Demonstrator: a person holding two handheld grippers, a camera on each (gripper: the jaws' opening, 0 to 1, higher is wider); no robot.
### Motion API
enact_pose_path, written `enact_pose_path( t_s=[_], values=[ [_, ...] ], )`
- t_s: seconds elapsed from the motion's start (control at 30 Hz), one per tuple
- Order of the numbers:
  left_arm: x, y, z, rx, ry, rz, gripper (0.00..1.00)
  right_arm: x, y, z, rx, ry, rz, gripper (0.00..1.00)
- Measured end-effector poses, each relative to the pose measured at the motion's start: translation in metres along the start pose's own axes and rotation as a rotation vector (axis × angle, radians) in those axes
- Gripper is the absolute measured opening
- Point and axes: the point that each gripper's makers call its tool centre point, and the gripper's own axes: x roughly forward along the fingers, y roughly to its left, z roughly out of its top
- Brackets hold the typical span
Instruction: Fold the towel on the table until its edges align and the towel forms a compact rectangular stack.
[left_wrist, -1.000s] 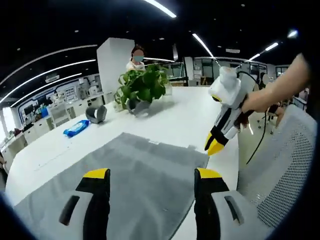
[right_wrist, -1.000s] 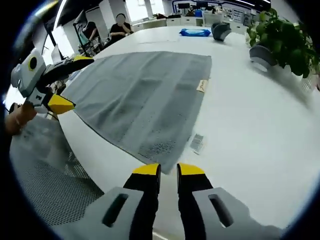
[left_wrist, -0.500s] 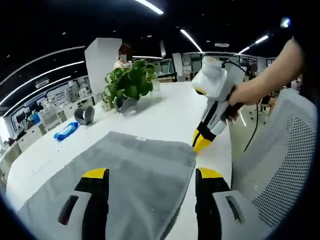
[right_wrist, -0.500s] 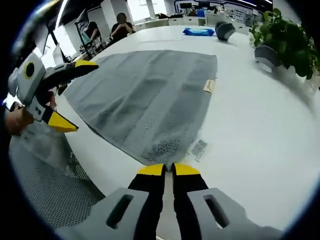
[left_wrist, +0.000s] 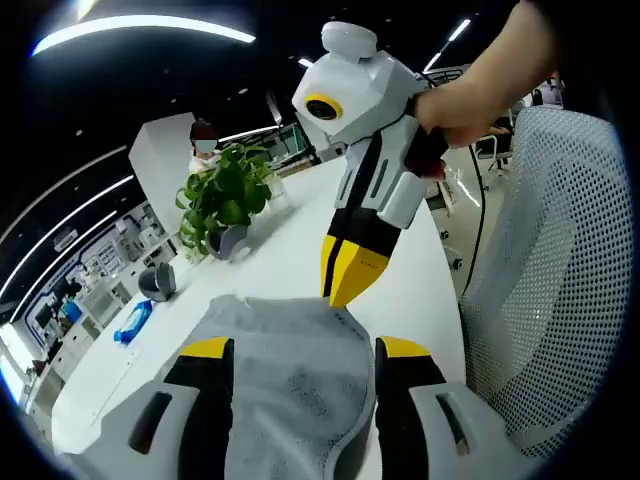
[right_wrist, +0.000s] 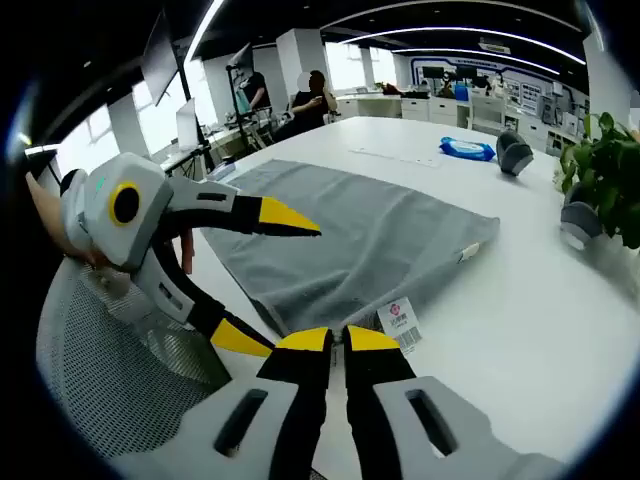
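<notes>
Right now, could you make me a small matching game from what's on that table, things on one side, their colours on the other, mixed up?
Things:
1. towel
2. plant
3. packet at the far end of the table
4. tips of the left tongs

Colours:
A. green
B. yellow
C. grey
D. blue

Pairs: 1-C, 2-A, 3-D, 4-B

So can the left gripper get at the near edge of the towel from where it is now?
Probably yes: the left gripper is open, the towel edge lies between its jaws, and nothing blocks it; the right gripper sits just beyond.
</notes>
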Motion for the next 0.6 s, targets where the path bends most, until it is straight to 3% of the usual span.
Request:
enact_pose_path(
  t_s=[0.07, 0.2, 0.33, 0.53, 0.6],
  values=[
    [0.000, -0.001, 0.002, -0.009, -0.011, -0.009, 0.49, 0.003, 0.006, 0.006, -0.008, -0.011, 0.008, 0.03],
    [0.000, -0.001, 0.000, -0.049, 0.003, -0.019, 0.40, 0.008, 0.017, 0.018, 0.096, -0.058, 0.053, 0.03],
    [-0.003, 0.004, 0.004, -0.021, -0.017, 0.002, 0.27, 0.008, 0.020, 0.024, 0.112, -0.074, 0.042, 0.03],
    [-0.005, 0.009, 0.014, 0.094, -0.049, 0.040, 0.20, 0.007, 0.024, 0.035, 0.328, -0.143, 0.098, 0.03],
    [-0.004, 0.008, 0.012, 0.096, -0.035, 0.032, 0.16, 0.008, 0.024, 0.035, 0.388, -0.160, 0.128, 0.03]
  ],
)
